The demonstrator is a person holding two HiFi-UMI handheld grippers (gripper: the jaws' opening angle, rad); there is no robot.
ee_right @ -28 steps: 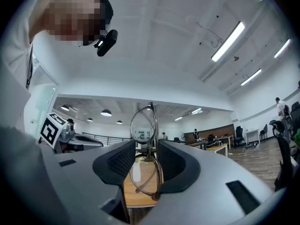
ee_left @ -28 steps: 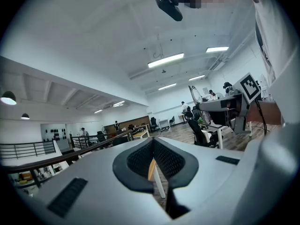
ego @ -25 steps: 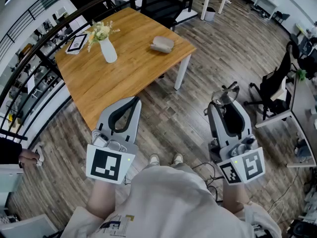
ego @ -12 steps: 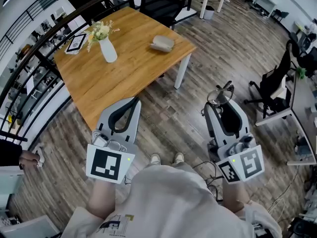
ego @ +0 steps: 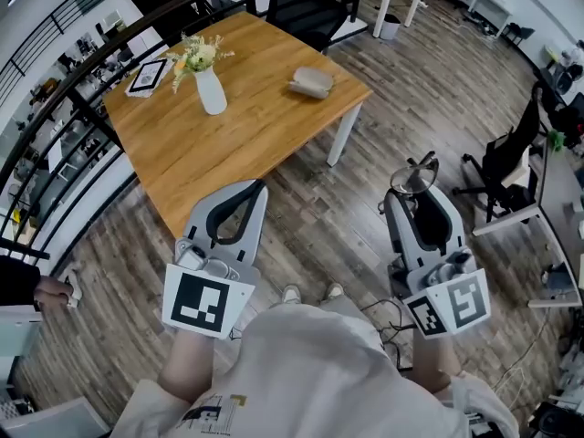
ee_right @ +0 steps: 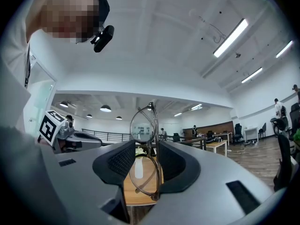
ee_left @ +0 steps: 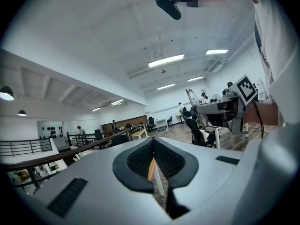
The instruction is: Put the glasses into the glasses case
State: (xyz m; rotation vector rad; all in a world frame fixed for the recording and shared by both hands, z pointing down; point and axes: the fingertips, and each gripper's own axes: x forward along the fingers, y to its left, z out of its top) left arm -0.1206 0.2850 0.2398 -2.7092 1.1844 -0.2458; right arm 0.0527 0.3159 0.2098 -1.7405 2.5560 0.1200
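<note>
My right tool [ee_right: 146, 162] was clenched on the glasses [ee_right: 142, 125]. They stood on edge between its pads, one lens above the other, the upper lens rising clear of the jaws. My left tool [ee_left: 152, 146] was closed at the tips and held nothing.

I judged the glasses light but fragile, with a thin frame, smooth lenses and hinges that would not bear twisting. The hold appeared to sit near the bridge, which I judged sound, since it needed only slight pressure and kept off the lens faces.

The glasses case [ego: 312, 83] lay ahead of both tools, well apart from them, near the far edge of the wooden surface [ego: 246, 140]. From here it looked shut, though I could not tell for certain. A white vase [ego: 211, 92] with flowers stood ahead of the left tool, and a flat dark tablet-like item [ego: 146, 78] lay beyond it.

Both tools hung over plank floor [ego: 319, 217], short of the surface. An office chair [ego: 507, 158] stood off the right tool's outer side.
</note>
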